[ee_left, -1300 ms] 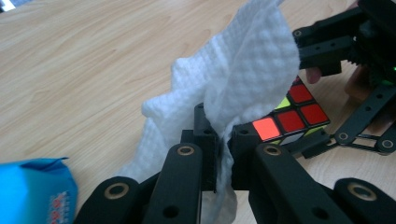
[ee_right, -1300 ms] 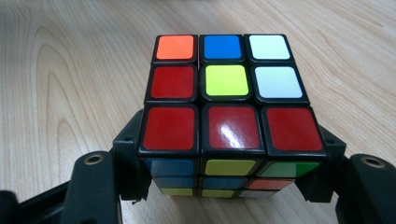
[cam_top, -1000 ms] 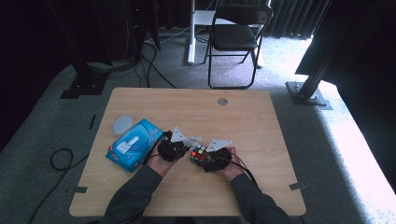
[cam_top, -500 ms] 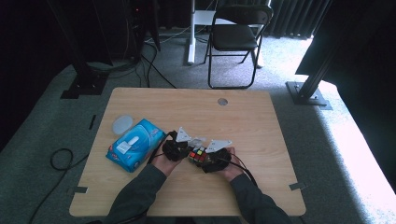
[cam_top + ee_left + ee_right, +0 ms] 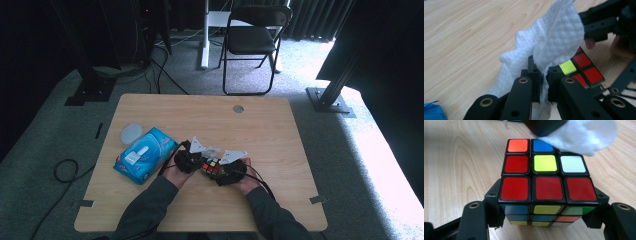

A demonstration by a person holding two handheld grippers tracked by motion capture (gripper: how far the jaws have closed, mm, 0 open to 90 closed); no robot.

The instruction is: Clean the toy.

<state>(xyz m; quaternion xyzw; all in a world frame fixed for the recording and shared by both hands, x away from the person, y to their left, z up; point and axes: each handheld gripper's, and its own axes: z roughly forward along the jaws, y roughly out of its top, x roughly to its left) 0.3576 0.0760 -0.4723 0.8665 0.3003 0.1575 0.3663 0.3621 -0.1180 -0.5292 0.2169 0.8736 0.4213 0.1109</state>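
A scrambled Rubik's cube [image 5: 546, 177], its top face mostly red, sits gripped between the jaws of my right gripper [image 5: 546, 205] just above the wooden table. My left gripper [image 5: 543, 77] is shut on a crumpled white paper tissue [image 5: 549, 50]. The tissue [image 5: 584, 137] rests against the far top edge of the cube [image 5: 584, 67], over its far-right corner. In the high view both grippers meet near the table's front middle, the left gripper [image 5: 192, 157] just left of the cube [image 5: 210, 166] and the right gripper [image 5: 227, 169] around it.
A blue tissue pack [image 5: 145, 154] lies left of the hands, with a round translucent lid [image 5: 131, 133] behind it. The table [image 5: 280, 135] has a cable hole [image 5: 238, 108] near its far edge. A folding chair [image 5: 255, 40] stands on the floor beyond.
My left gripper with the tissue has edged slightly right onto the cube. The right gripper and the cube have stayed almost still.
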